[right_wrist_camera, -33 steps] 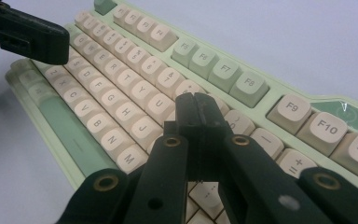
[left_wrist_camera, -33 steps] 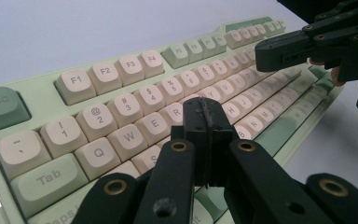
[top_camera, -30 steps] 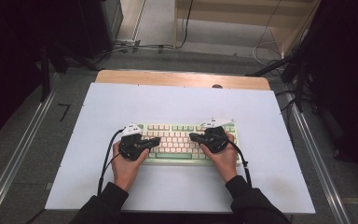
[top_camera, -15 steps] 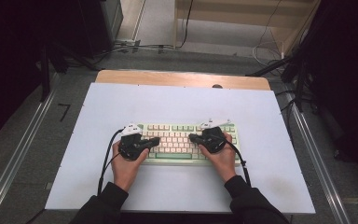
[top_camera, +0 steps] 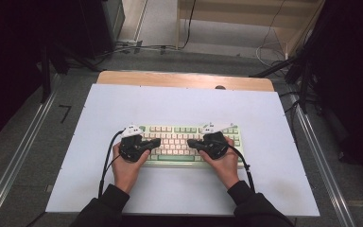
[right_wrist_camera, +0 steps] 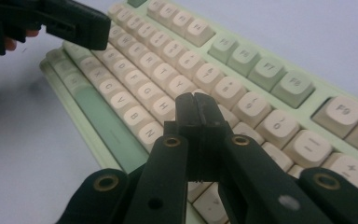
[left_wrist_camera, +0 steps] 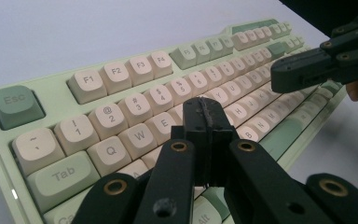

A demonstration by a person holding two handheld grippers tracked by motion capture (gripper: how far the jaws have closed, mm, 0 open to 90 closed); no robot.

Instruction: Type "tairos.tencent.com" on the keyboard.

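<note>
A pale green keyboard (top_camera: 189, 130) with cream and green keys lies on the white table top (top_camera: 179, 101), near its front middle. My left gripper (top_camera: 158, 141) is over the keyboard's left half and points right, with its jaws shut on nothing. My right gripper (top_camera: 190, 142) is over the right half and points left, also shut and empty. In the left gripper view the shut tips (left_wrist_camera: 205, 105) hang low over the middle letter keys (left_wrist_camera: 135, 133), with the right gripper (left_wrist_camera: 291, 74) facing them. In the right gripper view the shut tips (right_wrist_camera: 195, 100) sit over the letter rows (right_wrist_camera: 182, 81). Whether either tip touches a key I cannot tell.
The white top rests on a wooden table (top_camera: 184, 79) whose far edge shows. Metal rails (top_camera: 23, 156) run along both sides of it on the floor. Cables (top_camera: 137, 47) and a wooden shelf unit (top_camera: 246, 14) lie beyond the far edge. Black cables (top_camera: 106, 161) trail from both grippers.
</note>
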